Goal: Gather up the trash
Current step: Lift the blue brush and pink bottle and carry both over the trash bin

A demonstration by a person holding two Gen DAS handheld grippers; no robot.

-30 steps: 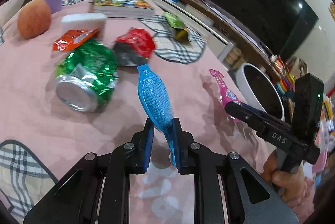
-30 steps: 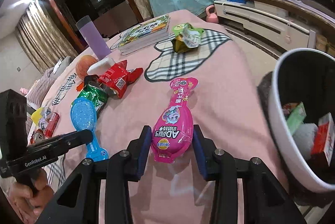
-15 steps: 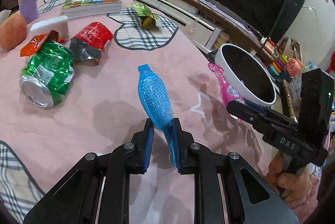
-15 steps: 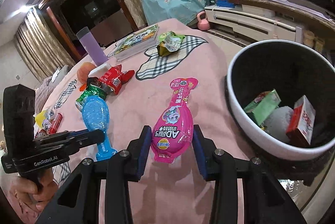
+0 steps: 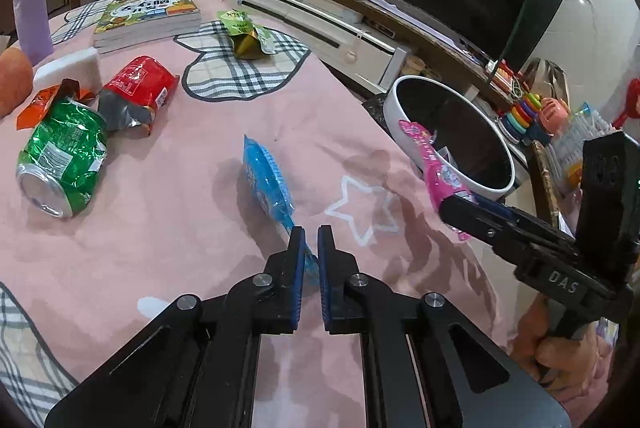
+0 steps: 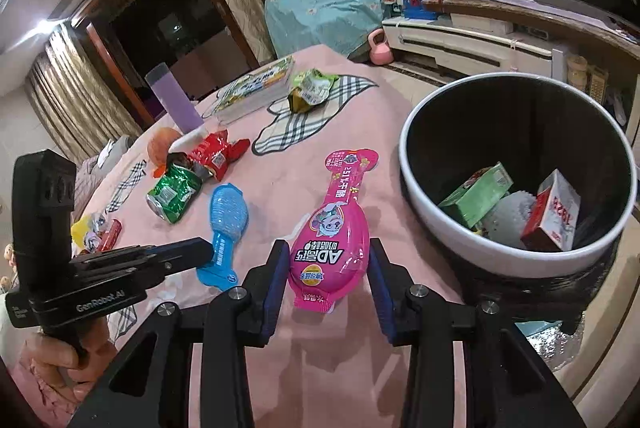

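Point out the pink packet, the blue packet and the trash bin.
pink packet point(image 6: 330, 232): right wrist view, on its bulging printed body.
blue packet point(image 5: 266, 179): left wrist view, on its ribbed body.
trash bin point(image 6: 436, 211): right wrist view, on its white outer wall.

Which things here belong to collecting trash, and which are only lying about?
Job: blue packet in left tongs; pink packet in right tongs; bin; green can; red wrapper.
Lying about: book; purple cup.
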